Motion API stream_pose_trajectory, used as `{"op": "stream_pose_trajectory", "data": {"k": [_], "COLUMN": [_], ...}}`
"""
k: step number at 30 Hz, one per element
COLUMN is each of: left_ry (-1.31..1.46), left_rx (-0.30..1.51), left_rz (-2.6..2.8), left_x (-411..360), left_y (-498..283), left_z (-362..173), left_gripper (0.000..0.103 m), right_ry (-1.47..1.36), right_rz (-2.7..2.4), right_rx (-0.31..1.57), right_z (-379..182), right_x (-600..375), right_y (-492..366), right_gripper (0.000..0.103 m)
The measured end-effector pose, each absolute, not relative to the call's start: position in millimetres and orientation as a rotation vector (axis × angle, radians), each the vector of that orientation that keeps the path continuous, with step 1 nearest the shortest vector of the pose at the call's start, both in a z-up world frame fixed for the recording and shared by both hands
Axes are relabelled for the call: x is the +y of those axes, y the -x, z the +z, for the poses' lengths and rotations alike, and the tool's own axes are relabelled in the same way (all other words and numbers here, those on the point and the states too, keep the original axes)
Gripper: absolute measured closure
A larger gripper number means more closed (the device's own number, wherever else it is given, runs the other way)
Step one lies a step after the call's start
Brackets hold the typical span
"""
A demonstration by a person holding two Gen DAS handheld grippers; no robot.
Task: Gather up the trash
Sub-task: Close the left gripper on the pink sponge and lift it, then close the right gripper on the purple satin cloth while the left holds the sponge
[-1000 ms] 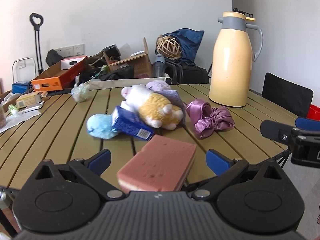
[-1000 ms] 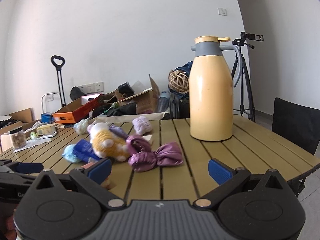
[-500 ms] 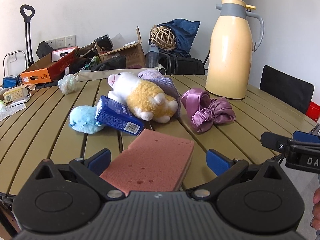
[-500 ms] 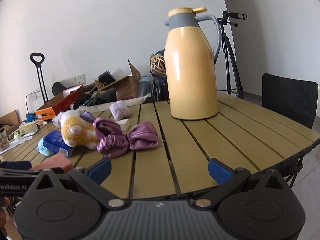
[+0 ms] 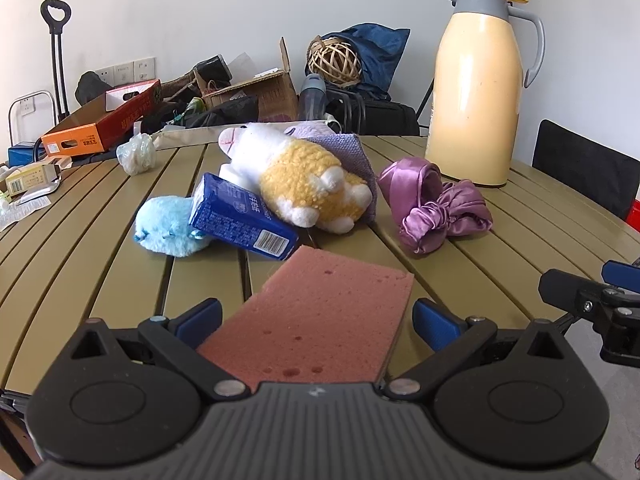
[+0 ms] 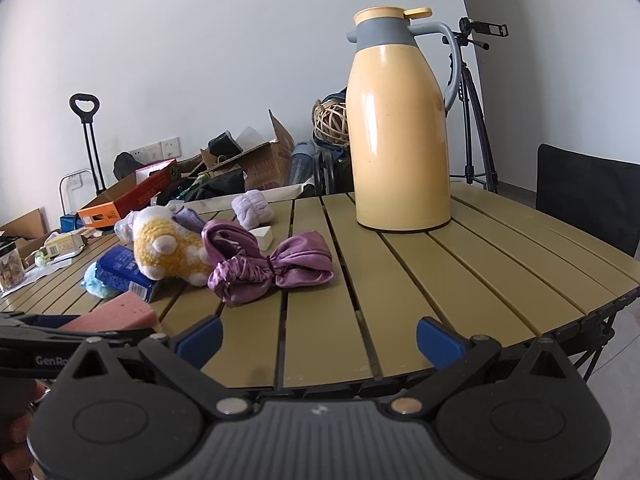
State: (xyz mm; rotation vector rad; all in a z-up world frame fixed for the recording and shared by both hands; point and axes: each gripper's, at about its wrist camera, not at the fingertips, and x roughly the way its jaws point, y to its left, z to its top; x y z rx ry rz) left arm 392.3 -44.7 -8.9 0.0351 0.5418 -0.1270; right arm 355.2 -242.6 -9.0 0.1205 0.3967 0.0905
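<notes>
On left tongs point(image 6: 24, 340) body: "GenRo"; blue carton point(image 5: 240, 216) bears barcode.

Both the left tongs point(image 5: 316, 316) and the right tongs point(image 6: 318, 338) are black plastic, with ribbed middle housings, round side discs, silver pivot screws and blue fingertip pads point(image 6: 438, 342); white "GenRo" lettering marks one arm.

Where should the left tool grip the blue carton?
Probably across the blue carton's narrow faces near its barcode end, approaching from the front. That end juts free toward the pink sponge; its far end leans on the blue plush and the yellow plush.
</notes>
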Motion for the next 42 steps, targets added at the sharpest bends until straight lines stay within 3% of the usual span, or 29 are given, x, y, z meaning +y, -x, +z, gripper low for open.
{"op": "stream_pose_trajectory", "data": {"k": [5, 15, 42], "left_ry": [-0.032, -0.022, 0.115], "left_rx": [0.559, 0.552, 0.411], "left_rz": [-0.126, -0.137, 0.026], "left_x": [-44, -40, 48], "left_y": [-396, -393, -365], "left_z": [-12, -10, 39], "left_gripper": [0.000, 0.013, 0.015], "right_ry": [-0.114, -0.115, -0.100], "right_rz": [0.096, 0.108, 0.043], "right_rx": [0.398, 0.384, 0.391], "right_z": [-9, -4, 14], "right_x": [-238, -226, -168], "right_y": [-356, -358, -398], "right_gripper": [0.000, 0.000, 0.000]}}
